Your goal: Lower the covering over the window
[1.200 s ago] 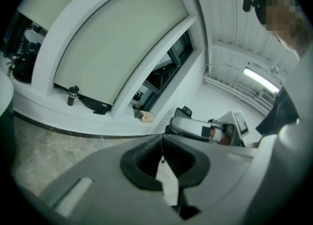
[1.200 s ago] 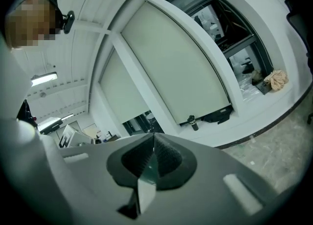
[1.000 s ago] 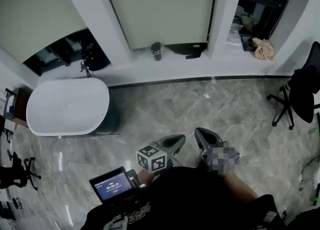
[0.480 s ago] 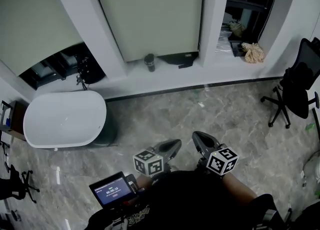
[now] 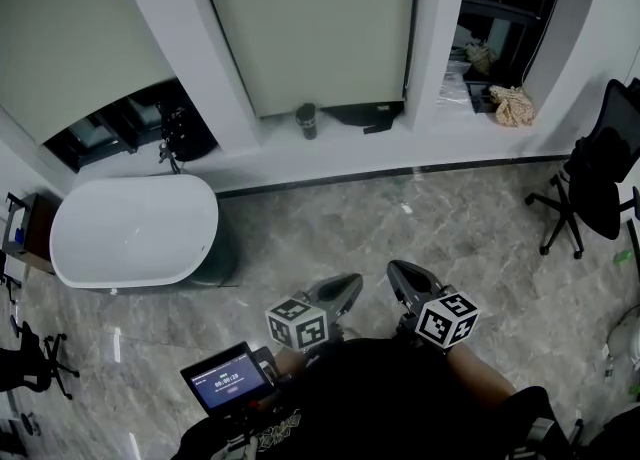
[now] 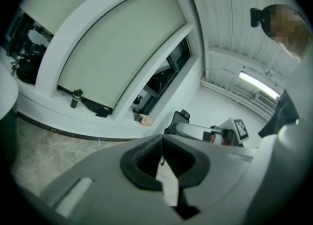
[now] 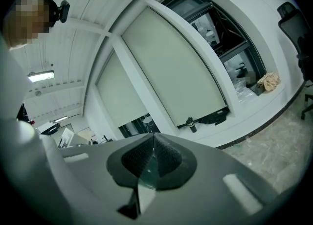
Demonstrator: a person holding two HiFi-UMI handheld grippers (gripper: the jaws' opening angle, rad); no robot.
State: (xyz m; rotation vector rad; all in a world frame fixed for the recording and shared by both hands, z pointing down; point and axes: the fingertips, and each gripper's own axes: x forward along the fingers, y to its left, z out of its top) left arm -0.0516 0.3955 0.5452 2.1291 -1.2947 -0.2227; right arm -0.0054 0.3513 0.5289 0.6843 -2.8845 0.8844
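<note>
Marbled floor (image 5: pixel 400 218) lies beneath left tongs (image 5: pixel 350 283) and right tongs (image 5: pixel 397 270), both clenched empty.

Grey grippers (image 5: pixel 352 282) (black-and-white marker cubes (image 5: pixel 299 322)), black shirt (image 5: pixel 400 403)

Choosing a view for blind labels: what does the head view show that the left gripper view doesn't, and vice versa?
Head view only: the handheld screen and the left gripper's marker cube. Left gripper view only: the ceiling light strip and that gripper's jaws, shut with nothing between them. Both: the middle blind, the dark cup on the sill, the beige cloth, the right gripper.
</note>
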